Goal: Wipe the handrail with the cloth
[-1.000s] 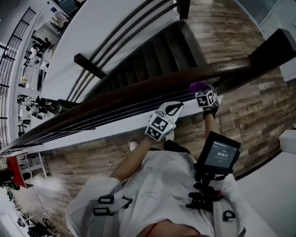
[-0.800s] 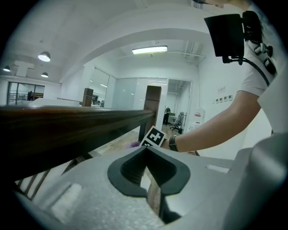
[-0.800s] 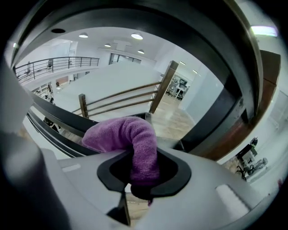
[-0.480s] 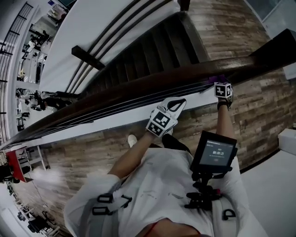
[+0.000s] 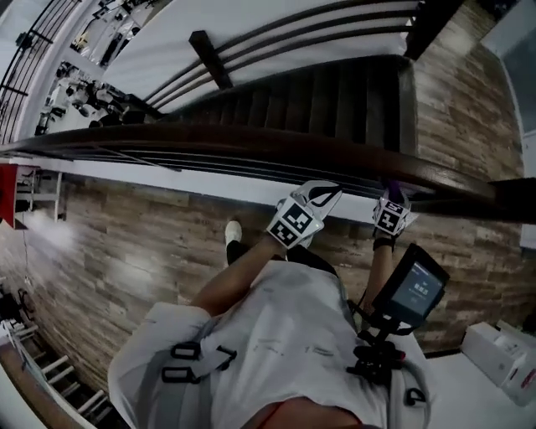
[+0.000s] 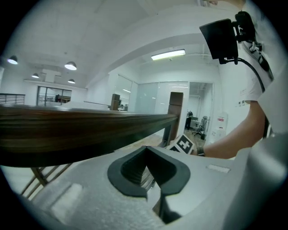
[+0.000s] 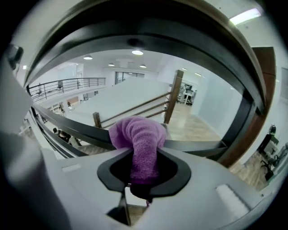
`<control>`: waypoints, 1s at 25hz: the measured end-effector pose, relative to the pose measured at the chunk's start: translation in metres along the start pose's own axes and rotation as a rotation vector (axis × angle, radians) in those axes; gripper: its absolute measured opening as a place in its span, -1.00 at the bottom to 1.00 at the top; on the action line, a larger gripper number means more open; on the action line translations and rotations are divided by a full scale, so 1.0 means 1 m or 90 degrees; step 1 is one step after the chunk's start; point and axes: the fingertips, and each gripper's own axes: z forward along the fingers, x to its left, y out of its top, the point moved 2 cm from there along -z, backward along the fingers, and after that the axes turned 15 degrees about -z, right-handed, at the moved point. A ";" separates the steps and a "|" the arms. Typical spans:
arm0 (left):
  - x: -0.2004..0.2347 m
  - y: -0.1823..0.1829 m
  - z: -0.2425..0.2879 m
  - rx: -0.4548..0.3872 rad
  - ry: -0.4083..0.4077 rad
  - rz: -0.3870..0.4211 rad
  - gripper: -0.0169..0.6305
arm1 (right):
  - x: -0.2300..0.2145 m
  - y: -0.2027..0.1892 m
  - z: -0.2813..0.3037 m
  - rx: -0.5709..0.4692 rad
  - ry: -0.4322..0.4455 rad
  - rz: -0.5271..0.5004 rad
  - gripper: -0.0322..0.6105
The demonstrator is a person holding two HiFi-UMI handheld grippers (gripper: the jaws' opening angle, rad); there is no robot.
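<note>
A dark wooden handrail (image 5: 251,144) crosses the head view from left to right, with thin rails under it. My right gripper (image 5: 392,195) sits against the rail's near side at the right, shut on a purple cloth (image 5: 394,189). In the right gripper view the cloth (image 7: 140,139) bulges out between the jaws of the right gripper (image 7: 143,177), under the handrail (image 7: 189,31) that arcs overhead. My left gripper (image 5: 322,193) hangs just short of the rail, left of the right one. In its own view the left gripper (image 6: 149,173) is shut on nothing, the handrail (image 6: 67,132) passing above it.
Beyond the rail a dark staircase (image 5: 335,100) drops away, with a second railing (image 5: 276,46) and a post (image 5: 431,25) on its far side. Wood-plank floor (image 5: 134,251) lies underfoot. A screen (image 5: 414,289) is mounted on my chest rig. A white box (image 5: 502,348) stands at the lower right.
The head view has swung, so the rail now runs nearly level. My right gripper has slid along the rail with the cloth. The left gripper has kept its place near my body.
</note>
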 end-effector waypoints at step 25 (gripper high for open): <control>0.261 -0.062 -0.446 -0.240 0.551 -0.236 -0.95 | 0.643 0.226 -0.078 -0.252 0.572 -0.455 -0.62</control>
